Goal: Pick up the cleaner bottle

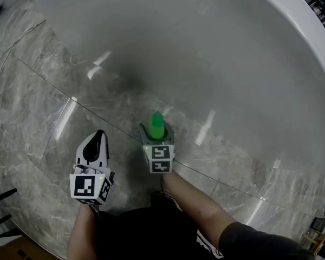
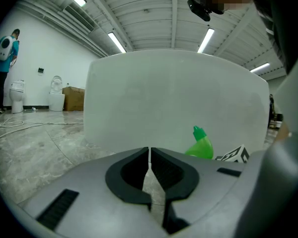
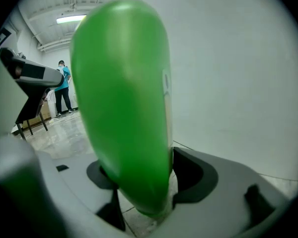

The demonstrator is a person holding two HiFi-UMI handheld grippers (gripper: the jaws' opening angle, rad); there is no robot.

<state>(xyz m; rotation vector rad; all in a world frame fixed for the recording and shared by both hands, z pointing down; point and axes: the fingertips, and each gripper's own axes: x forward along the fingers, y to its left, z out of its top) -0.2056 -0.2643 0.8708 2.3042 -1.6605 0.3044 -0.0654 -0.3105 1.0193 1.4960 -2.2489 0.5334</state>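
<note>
I see the large white glossy tub [image 1: 216, 47] filling the upper part of the head view, its curved outer wall rising right behind both tools and closing off the space ahead; grey marble floor tiles [image 1: 38, 107] lie beneath. The green plastic cleaner bottle [image 1: 156, 124] stands cap-up close to that wall, pinched between the jaws of the right gripper [image 1: 157, 140], which press on its two sides. In the right gripper view the bottle's smooth green body [image 3: 121, 108] fills most of the picture, and I cannot tell whether its base touches the floor. The left gripper [image 1: 99, 137] sits just beside, to the left, with its jaws pressed together and nothing between them, seen plainly in its own view [image 2: 149, 170]. That view alone also shows the bottle's angled neck [image 2: 201, 145] from the side, and, far off to the left, a person in a teal top [image 2: 2, 68], two white toilets [image 2: 17, 95], a brown cardboard box [image 2: 74, 98] and loose cables [image 2: 20, 125] on the floor. The bottle is opaque, so its contents stay hidden, and no view looks inside the tub.
</note>
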